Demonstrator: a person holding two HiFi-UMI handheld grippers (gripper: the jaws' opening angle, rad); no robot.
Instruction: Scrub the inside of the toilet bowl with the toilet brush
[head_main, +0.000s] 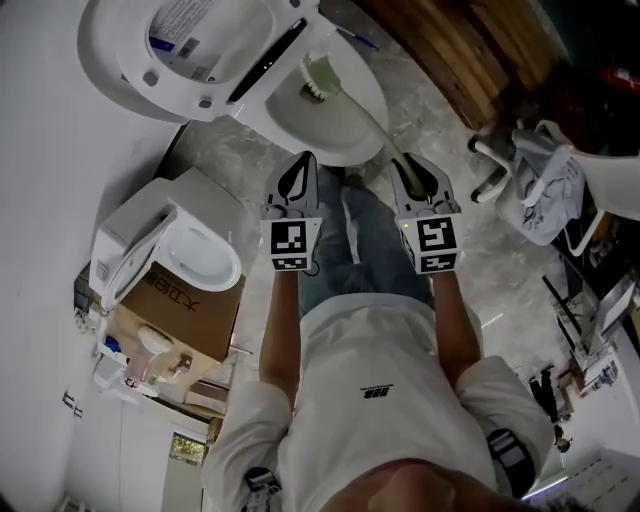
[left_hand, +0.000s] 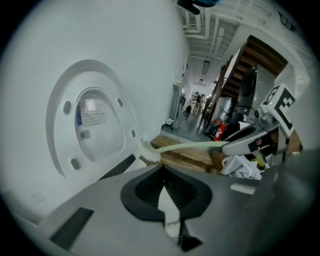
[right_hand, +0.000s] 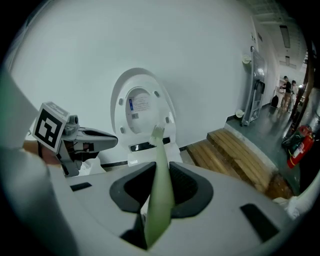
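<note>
The white toilet bowl (head_main: 350, 128) lies at the top of the head view, its lid (head_main: 185, 45) raised against the wall. A pale green toilet brush (head_main: 318, 78) has its bristle head down inside the bowl, and its handle slants back to my right gripper (head_main: 405, 165), which is shut on it. In the right gripper view the handle (right_hand: 160, 190) runs out between the jaws toward the lid (right_hand: 140, 107). My left gripper (head_main: 300, 162) hovers over the bowl's near rim, left of the brush, shut and holding nothing. The left gripper view shows the brush head (left_hand: 150, 152) and the right gripper (left_hand: 250, 141).
A second toilet (head_main: 195, 255) sits on a cardboard box (head_main: 180, 305) at the left. A wooden platform (head_main: 480, 50) lies right of the bowl, and a white rack with a bag (head_main: 545, 190) stands further right. The person's jeans-clad legs (head_main: 370, 250) are below the grippers.
</note>
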